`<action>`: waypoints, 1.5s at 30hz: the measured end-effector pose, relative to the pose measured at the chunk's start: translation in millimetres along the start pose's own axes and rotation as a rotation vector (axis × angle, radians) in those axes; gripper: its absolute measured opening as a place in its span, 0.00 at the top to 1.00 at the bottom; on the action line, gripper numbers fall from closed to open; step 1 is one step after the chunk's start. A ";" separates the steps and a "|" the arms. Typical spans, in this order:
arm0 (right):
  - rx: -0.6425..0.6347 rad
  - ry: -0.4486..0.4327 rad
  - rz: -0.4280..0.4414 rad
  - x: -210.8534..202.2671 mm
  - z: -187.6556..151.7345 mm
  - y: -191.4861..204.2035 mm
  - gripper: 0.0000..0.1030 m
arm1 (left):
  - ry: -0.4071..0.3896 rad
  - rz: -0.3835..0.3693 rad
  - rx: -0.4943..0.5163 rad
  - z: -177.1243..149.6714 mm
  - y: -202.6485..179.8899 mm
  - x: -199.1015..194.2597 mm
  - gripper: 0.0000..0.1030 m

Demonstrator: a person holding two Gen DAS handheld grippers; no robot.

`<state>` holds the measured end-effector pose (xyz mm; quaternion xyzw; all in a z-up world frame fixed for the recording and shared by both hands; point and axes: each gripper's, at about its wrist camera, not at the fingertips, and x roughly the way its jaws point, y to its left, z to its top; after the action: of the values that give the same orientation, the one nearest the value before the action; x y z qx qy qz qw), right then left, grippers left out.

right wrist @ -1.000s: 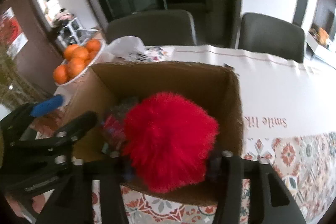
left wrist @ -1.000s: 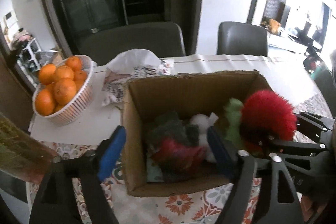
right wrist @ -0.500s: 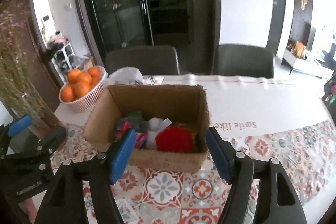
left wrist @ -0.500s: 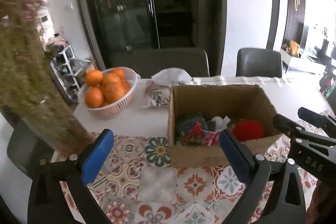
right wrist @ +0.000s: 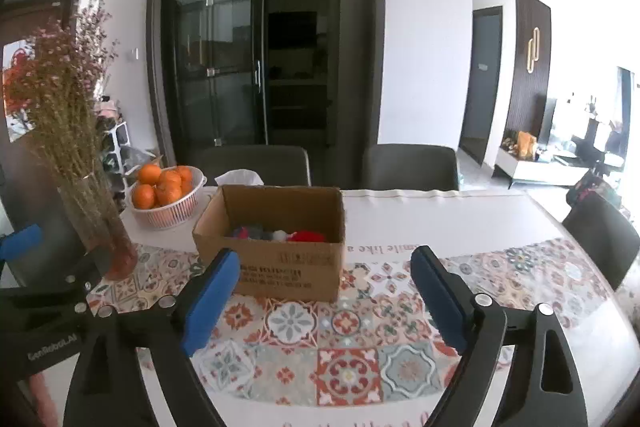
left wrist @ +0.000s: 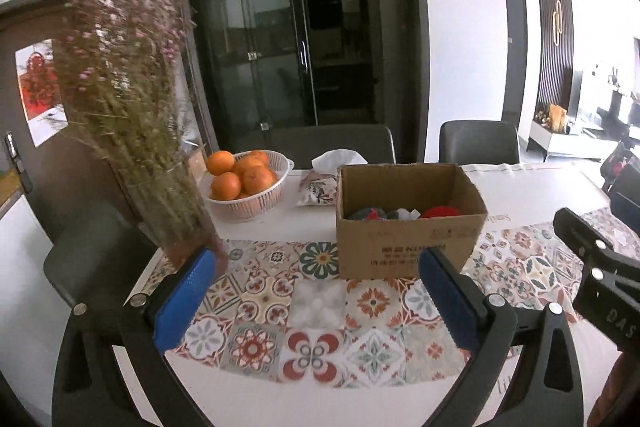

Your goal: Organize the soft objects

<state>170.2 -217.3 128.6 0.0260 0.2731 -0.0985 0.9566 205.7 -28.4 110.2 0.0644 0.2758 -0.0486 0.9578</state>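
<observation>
right wrist view, right gripper (right wrist: 324, 301) pulled back empty, red pompom (right wrist: 307, 236) now in box (right wrist: 276, 267)

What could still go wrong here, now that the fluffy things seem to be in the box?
The tall glass vase of dried flowers stands close beside the left gripper; a sideways swing could tip it. The cardboard box is light and open-topped, so a bump from the right gripper might shove it toward the basket of oranges. The red pom-pom lies loose on top and could spill out.
</observation>
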 end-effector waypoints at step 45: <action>0.013 -0.056 -0.008 -144.8 -130.3 -10.8 0.11 | -0.081 -0.045 -0.004 -148.3 -2.3 -148.4 0.00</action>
<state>-19.8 -189.2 94.3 0.0283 0.2458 -0.1049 0.9632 2.8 0.2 64.8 0.0541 0.2383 -0.0724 0.9670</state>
